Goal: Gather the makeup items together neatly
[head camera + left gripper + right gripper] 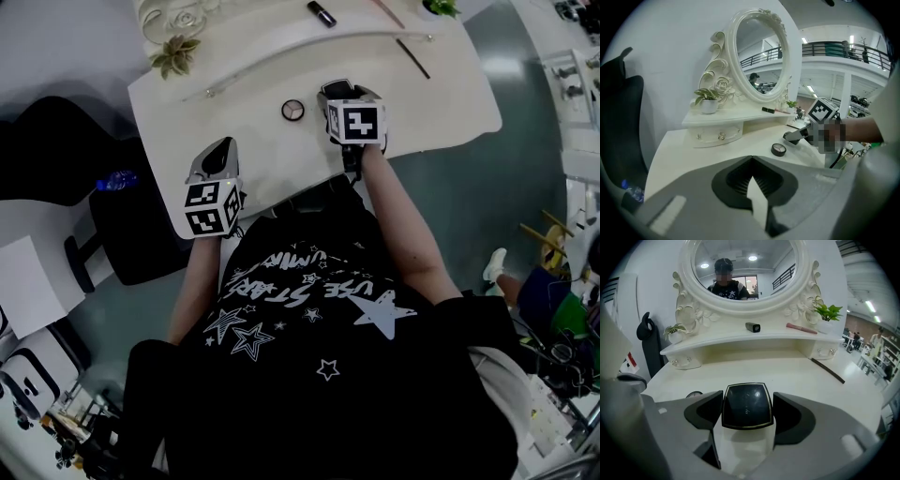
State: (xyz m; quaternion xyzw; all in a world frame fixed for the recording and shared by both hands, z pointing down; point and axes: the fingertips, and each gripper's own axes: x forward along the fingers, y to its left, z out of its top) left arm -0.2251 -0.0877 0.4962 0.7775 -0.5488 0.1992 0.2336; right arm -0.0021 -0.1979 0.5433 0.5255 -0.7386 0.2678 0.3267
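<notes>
One compact (747,408) in right hand-held gripper (747,399)

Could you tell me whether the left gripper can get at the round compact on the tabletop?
Probably yes: the round compact lies on bare tabletop ahead of the left gripper, nothing between them, though its jaws are together and must open first.

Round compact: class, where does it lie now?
The round compact lies on the white tabletop in the head view, just left of the right tool.
</notes>
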